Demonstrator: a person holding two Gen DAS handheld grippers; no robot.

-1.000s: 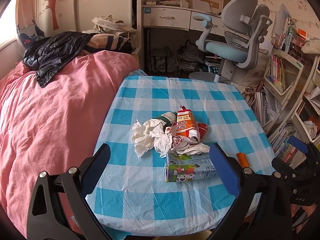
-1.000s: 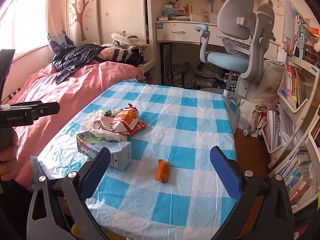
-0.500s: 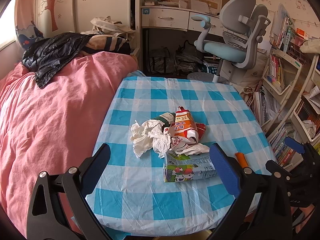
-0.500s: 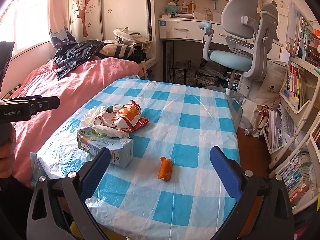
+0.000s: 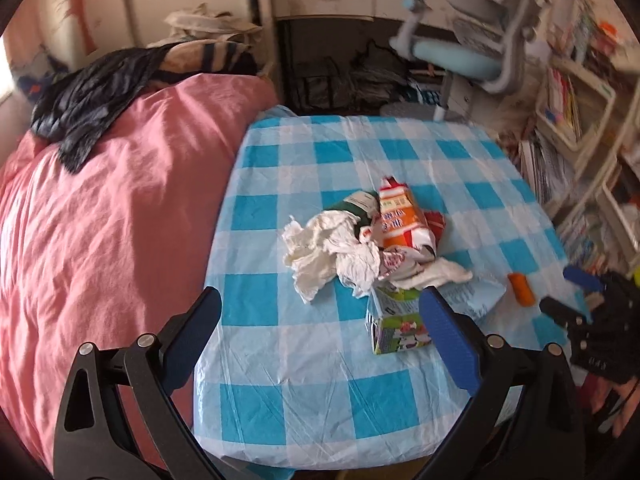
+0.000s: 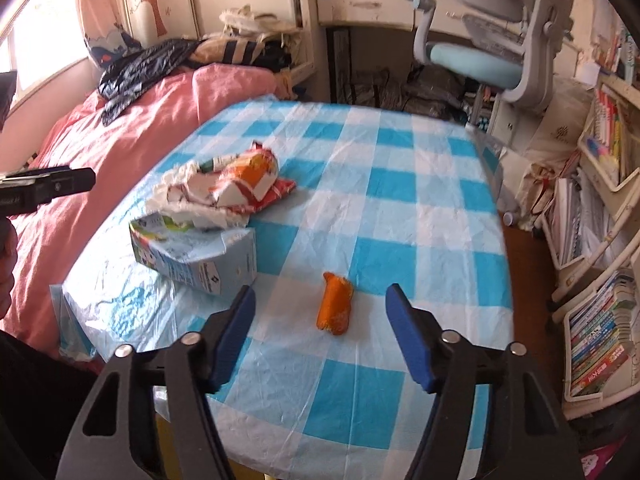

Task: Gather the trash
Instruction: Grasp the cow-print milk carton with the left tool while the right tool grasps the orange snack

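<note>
Right gripper (image 6: 320,320), jaws just narrowing yet still apart, hangs over the orange scrap (image 6: 335,304) lying between its pads, untouched, near the surface's (image 6: 400,208) front edge; left gripper (image 5: 320,320) spread wide beside the milk carton (image 5: 396,320)

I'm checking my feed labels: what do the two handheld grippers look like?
Both match: the left gripper and right gripper have black frames with triangular cut-outs, silver pivot screws and flat blue finger pads. No cables show. White lettering marks the left gripper's body in the right wrist view, too small to read.
</note>
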